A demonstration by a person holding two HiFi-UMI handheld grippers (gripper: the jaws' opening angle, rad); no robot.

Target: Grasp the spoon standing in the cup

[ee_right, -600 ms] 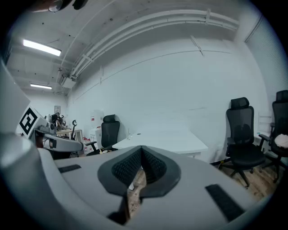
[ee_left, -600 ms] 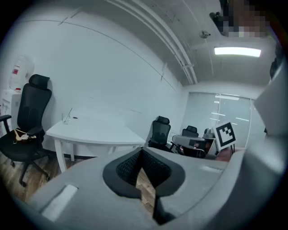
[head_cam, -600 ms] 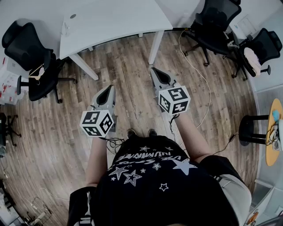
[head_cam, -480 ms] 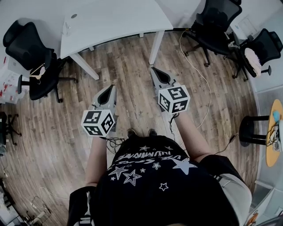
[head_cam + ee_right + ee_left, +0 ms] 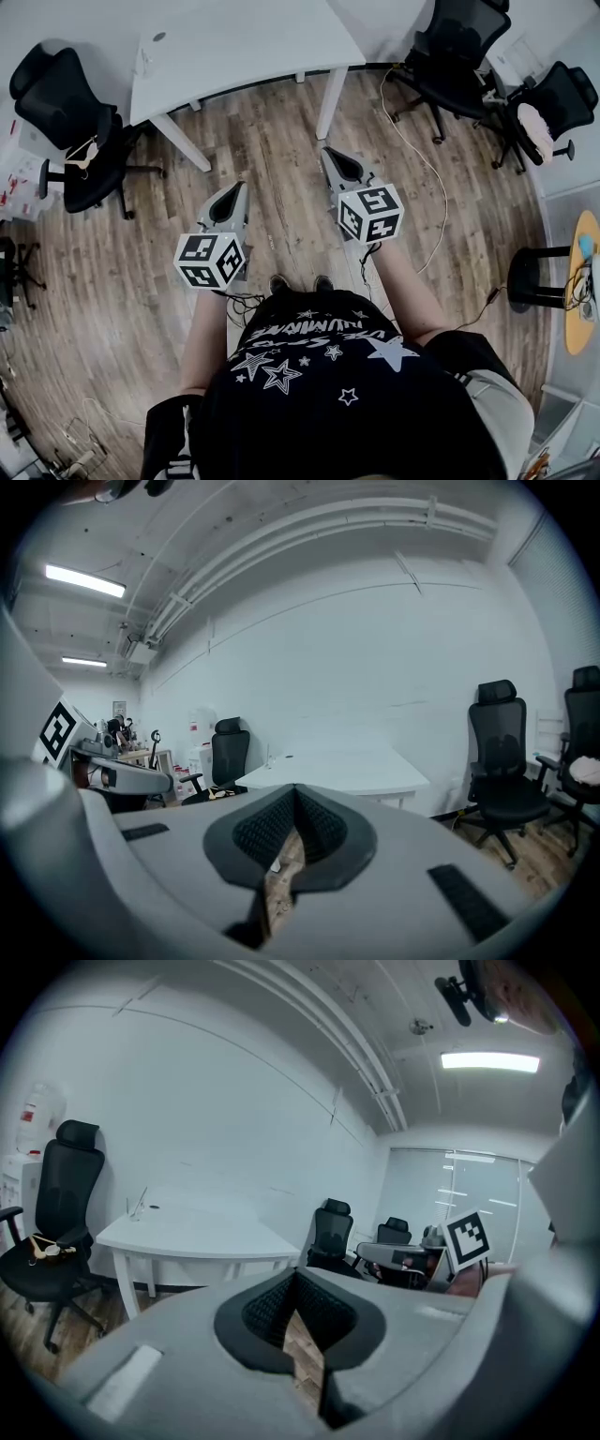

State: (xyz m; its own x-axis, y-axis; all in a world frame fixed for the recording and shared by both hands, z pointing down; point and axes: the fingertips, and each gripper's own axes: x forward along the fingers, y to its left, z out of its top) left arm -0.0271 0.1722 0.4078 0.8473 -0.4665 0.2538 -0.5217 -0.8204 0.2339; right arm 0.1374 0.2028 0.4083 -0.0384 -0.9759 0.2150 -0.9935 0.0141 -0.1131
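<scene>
Head view, starred shirt, gripper views, ceiling

left gripper: held low ahead of the torso, at 11 o'clock from it in the head view. jaws point toward 1 o'clock and are closed tip to tip, with nothing between them. its marker cube sits at the rear end, over the bare left forearm.

right gripper: held further forward, at 12 o'clock from the torso. jaws point toward 11 o'clock, fully closed and empty. the right forearm extends straight behind it.
</scene>
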